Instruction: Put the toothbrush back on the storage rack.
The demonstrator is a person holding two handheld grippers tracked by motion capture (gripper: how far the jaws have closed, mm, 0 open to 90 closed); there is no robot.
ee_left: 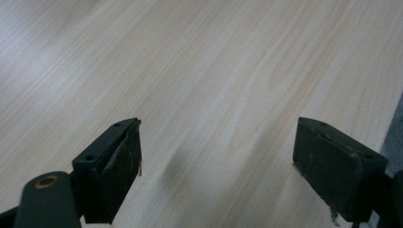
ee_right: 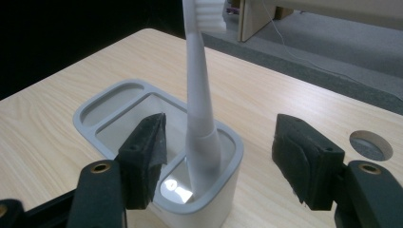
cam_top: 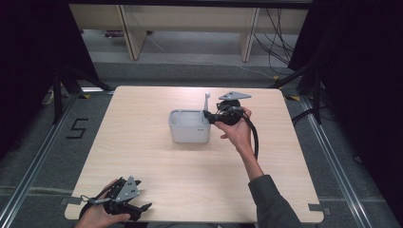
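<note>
On the floor left of the desk [cam_top: 157, 166], black tape forms a "5" [cam_top: 77, 128]; no other writing can be read. The left gripper [cam_top: 124, 199] rests at the desk's near left corner, its fingers [ee_left: 114, 171] spread wide over bare wood. At mid-desk stands a grey compartmented holder [cam_top: 189, 126], with a white toothbrush [ee_right: 199, 109] upright in its end compartment. The right gripper [cam_top: 209, 115] sits at the holder's right rim, its fingers [ee_right: 142, 156] spread either side of the toothbrush, not touching it.
</note>
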